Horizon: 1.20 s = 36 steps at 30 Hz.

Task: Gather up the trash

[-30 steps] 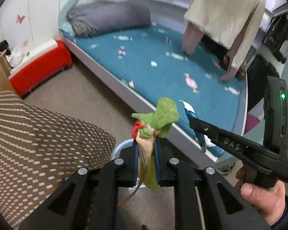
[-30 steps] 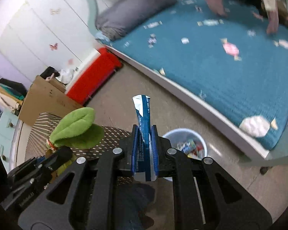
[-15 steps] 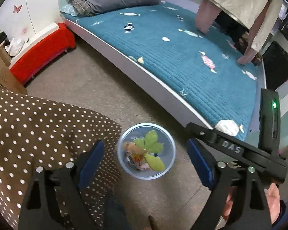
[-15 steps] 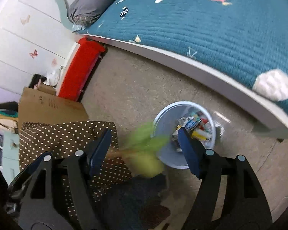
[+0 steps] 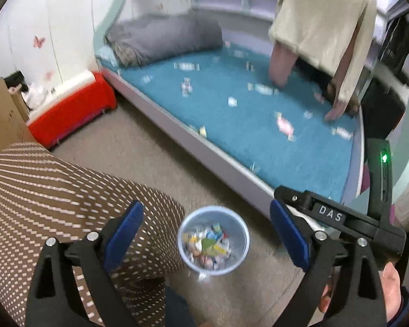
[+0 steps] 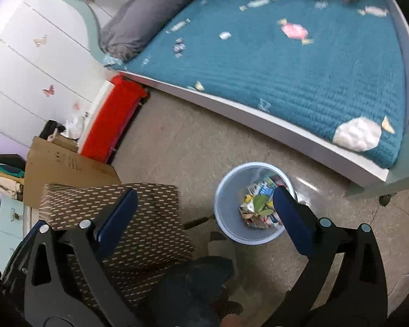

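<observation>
Soft, even indoor light fills both views, with no single source in sight. Shadows are faint. A pale streak of glare lies on the floor (image 6: 308, 184) just beside the bin (image 6: 226, 204) in the right wrist view. The left wrist view is smeared by motion: the wrappers (image 5: 285, 126) on the bed (image 5: 231, 125) and the dots of the spotted fabric (image 5: 54, 190) stretch into short dashes, and the far shelves are soft. The right wrist view is sharper, though the fabric's dots streak there too. Fisheye distortion bows the bed's edge, and dark vignetting rounds off every corner.
</observation>
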### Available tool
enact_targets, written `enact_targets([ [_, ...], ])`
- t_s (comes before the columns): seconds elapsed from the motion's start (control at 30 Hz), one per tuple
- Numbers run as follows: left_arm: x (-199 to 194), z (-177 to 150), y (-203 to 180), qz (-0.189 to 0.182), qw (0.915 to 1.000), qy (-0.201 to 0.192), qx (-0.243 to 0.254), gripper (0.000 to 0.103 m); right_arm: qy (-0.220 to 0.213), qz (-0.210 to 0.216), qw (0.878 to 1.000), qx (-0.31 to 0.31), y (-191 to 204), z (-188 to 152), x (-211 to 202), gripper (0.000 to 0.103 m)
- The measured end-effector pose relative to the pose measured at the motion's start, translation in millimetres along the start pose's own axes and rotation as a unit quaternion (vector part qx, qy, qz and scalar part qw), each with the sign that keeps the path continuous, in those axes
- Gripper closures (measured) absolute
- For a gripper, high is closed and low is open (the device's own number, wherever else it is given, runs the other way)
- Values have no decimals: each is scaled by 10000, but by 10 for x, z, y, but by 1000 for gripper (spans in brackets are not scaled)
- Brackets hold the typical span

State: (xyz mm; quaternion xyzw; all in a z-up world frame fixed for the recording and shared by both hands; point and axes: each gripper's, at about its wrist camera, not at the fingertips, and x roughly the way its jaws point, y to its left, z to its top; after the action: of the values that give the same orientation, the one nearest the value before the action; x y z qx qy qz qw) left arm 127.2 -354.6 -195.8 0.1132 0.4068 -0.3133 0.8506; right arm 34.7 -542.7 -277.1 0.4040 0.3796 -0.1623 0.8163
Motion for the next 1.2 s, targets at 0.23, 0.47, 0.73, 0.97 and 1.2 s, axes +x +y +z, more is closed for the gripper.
enact_targets([
  [0.23,-939,-71,269,414,9966,-700,165,9,-569,235,9944,-855,933,-141,-757,6],
  [0.47,-1964,-235,797,1263,9810,-1412,-415,9,-922,590,9741,-1980,1933,-453,-1342,6],
  [0.73,-2836,-438,1309,2199,9522,-1928,-887,6,-1241,840,9479,-2813,2772,-850,-1815,6],
  [0.97,-3397,-590,1503,2795,9241,-2288,-1247,6,-1676,1008,9212,-3363,3256,-1189,-2195,6],
  [1.2,-3717,-668,1478,2987,9078,-2585,-1411,5,-2016,1036,9019,-3677,3450,-1449,-2415,6],
])
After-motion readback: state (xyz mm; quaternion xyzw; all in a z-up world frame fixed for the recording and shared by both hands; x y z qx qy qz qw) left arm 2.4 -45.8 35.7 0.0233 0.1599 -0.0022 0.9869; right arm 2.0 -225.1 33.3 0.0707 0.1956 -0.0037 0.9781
